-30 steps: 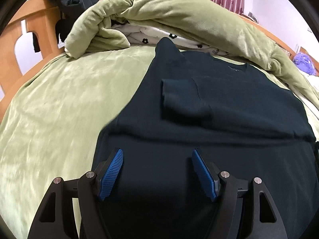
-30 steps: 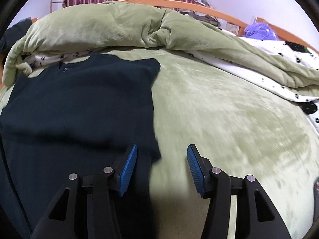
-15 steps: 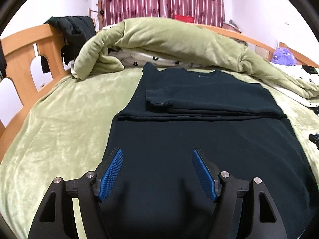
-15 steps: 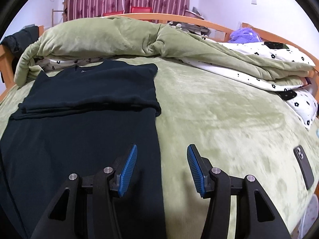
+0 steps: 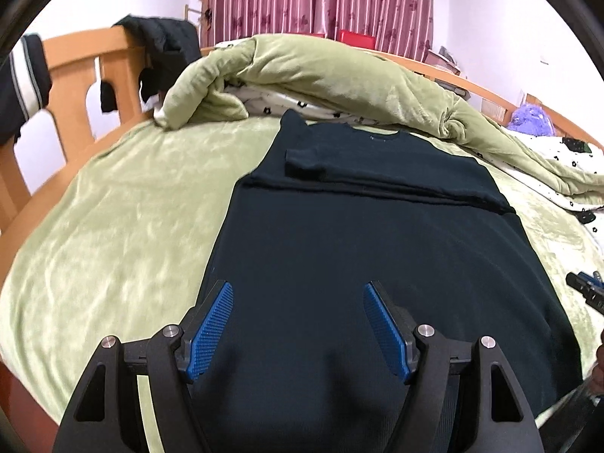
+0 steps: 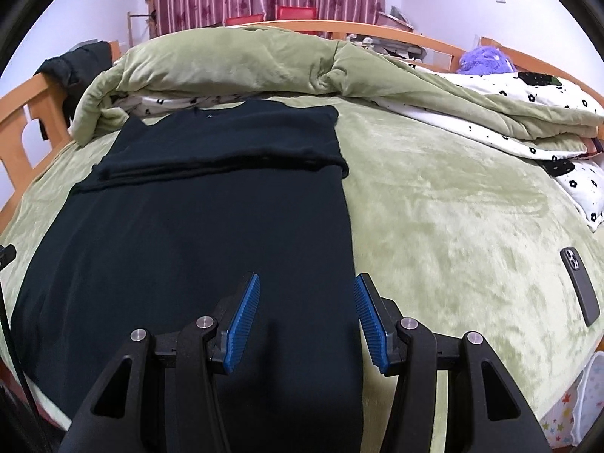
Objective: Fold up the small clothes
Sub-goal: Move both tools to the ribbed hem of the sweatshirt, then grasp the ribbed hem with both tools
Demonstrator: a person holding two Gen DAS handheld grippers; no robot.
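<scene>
A dark navy sweater (image 5: 358, 249) lies flat on the green bed cover, collar at the far end, its sleeves folded across the chest in a band. The same sweater (image 6: 196, 234) fills the left half of the right wrist view. My left gripper (image 5: 298, 302) hovers open above the sweater's near left part, nothing between its blue pads. My right gripper (image 6: 306, 294) is open above the sweater's right edge, its left pad over the cloth and its right pad over the bed cover.
A rolled green duvet (image 5: 321, 75) with a white flowered lining lies behind the sweater. A dark phone (image 6: 579, 287) rests on the bed cover at the right. A wooden bed rail (image 5: 75, 75) with dark clothes hung on it runs along the left.
Both grippers have drawn back toward the near edge of the bed and risen a little, so more of the sweater and the bed shows. Their jaws have kept the same width.
</scene>
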